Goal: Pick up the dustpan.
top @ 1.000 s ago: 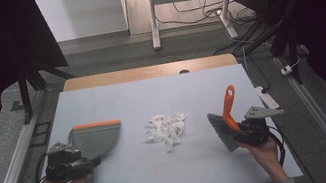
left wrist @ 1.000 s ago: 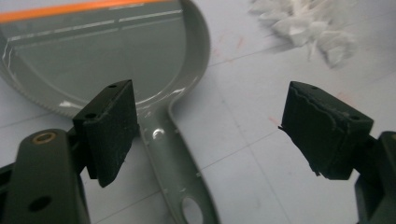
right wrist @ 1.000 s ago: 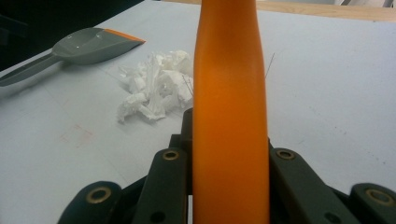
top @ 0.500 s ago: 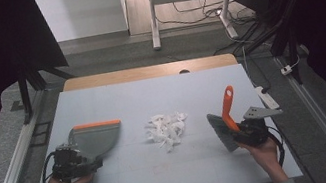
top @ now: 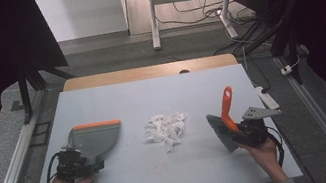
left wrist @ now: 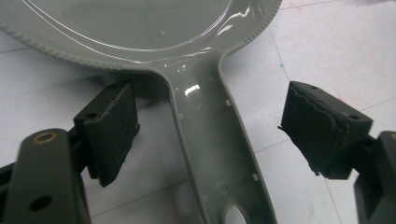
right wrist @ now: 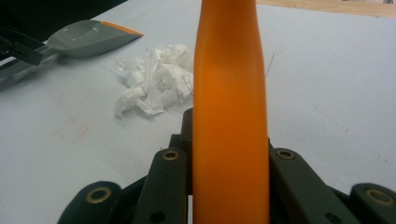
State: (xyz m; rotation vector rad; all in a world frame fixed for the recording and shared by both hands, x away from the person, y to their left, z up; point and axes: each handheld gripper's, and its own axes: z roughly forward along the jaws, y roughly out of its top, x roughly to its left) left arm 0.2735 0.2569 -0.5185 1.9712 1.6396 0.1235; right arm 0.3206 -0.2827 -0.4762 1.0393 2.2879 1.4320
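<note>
Lowering toward the table, the left gripper (left wrist: pixel 210 140) now straddles the grey dustpan's handle (left wrist: pixel 217 154), its jaws spread to either side with neither pad touching the plastic; they have just begun closing from their widest, so the pan is not yet grasped. A second ago that gripper sat slightly higher and farther from the handle. The dustpan (top: pixel 94 138) lies flat at the table's left, its orange lip (top: pixel 97 125) toward the far edge. The right gripper (top: pixel 249 132) is clenched on the orange handle (right wrist: pixel 229 107) of a hand brush (top: pixel 222 129), bristles resting on the table at the right. Between the two tools sits a small heap of torn white paper scraps (top: pixel 166 129), untouched; sweeping likely waits on the pan being gripped. The work surface (top: pixel 151 93) is a pale blue-grey board over a wooden tabletop, ringed by dark curtains, grey carpet, metal rails, and a white desk frame with trailing cables beyond.
</note>
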